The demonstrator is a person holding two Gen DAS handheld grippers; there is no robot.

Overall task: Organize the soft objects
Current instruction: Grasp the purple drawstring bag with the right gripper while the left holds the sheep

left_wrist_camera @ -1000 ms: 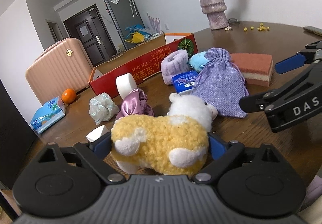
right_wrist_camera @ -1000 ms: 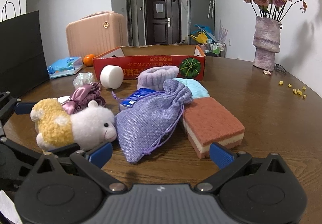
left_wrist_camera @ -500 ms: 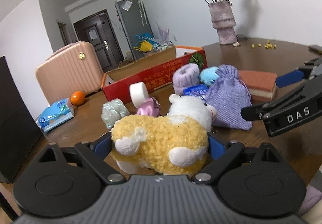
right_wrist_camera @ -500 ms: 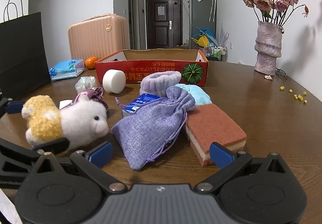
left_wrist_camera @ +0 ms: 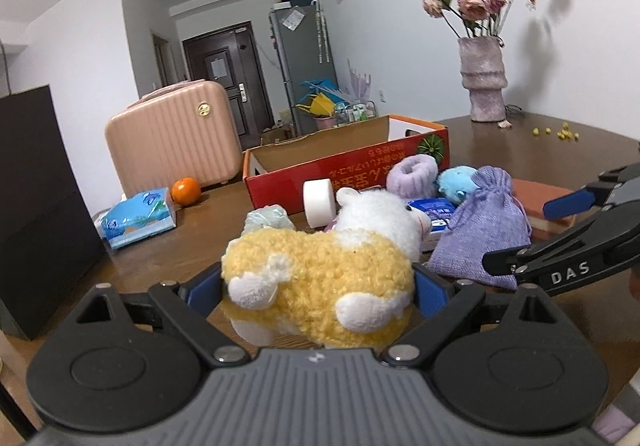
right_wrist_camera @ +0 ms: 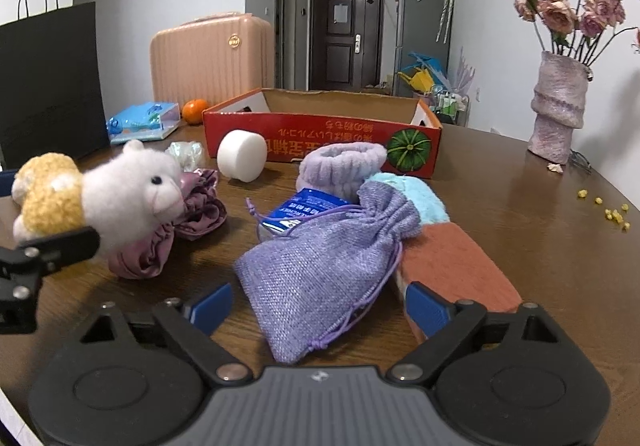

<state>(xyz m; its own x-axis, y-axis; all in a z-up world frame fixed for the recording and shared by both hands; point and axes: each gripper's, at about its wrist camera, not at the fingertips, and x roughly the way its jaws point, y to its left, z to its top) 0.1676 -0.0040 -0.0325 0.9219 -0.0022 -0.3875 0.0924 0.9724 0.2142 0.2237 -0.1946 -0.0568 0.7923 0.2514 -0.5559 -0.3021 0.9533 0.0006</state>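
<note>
Between the left gripper's (left_wrist_camera: 318, 286) blue pads, plush sheep (left_wrist_camera: 320, 282) clamped and lifted off the table (right_wrist_camera: 520, 213), right gripper (right_wrist_camera: 318, 306) closing — purple drawstring pouch (right_wrist_camera: 320, 274) between its jaws, not yet pressed.

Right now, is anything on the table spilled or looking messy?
Yes. Little yellow bits lie scattered on the table near the vase of dried-looking flowers, with one pale fallen bit at its base. They look like dropped crumbs or buds; I can't tell which.
</note>
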